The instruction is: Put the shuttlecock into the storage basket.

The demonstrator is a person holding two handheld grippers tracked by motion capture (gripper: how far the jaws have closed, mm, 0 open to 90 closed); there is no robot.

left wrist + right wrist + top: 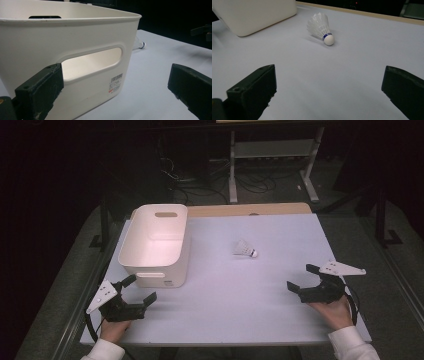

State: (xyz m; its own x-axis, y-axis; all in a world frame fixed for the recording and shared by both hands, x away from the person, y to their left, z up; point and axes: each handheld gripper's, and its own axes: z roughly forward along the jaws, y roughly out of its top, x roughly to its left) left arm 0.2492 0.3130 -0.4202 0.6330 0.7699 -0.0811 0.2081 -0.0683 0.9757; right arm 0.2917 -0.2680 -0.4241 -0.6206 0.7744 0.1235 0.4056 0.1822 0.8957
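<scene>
Here we note both grippers at the near edge of the table (pixel 280 320), each held in a hand that enters from the bottom of the high view. The left gripper (pixel 139 291) sits at the near left corner, jaws spread wide, nothing between them. In the left gripper view its left jaw stands just in front of the bin (pixel 75 50), close to the slot handle in the bin's near wall; we cannot tell whether it touches. The other jaw is over bare table, to the right of the bin.

The right gripper (pixel 301 278) sits at the near right, jaws likewise wide apart and empty. In the right gripper view the shuttlecock (pixel 321 28) lies ahead of the gap between the jaws, nearly centred, a little toward the left jaw, well apart from both. It rests on its side, cork tip toward the camera and to the right, feathers pointing away toward the bin's corner.

Further out, in the high view, we see the shuttlecock (pixel 245 249) near the middle of the table, right of the bin (pixel 150 265) and clear of it. The bin is white, upright, open top, empty as far as its interior shows, and stands on the left half. Beyond the table's far edge are a dark floor, cables and a white frame.
</scene>
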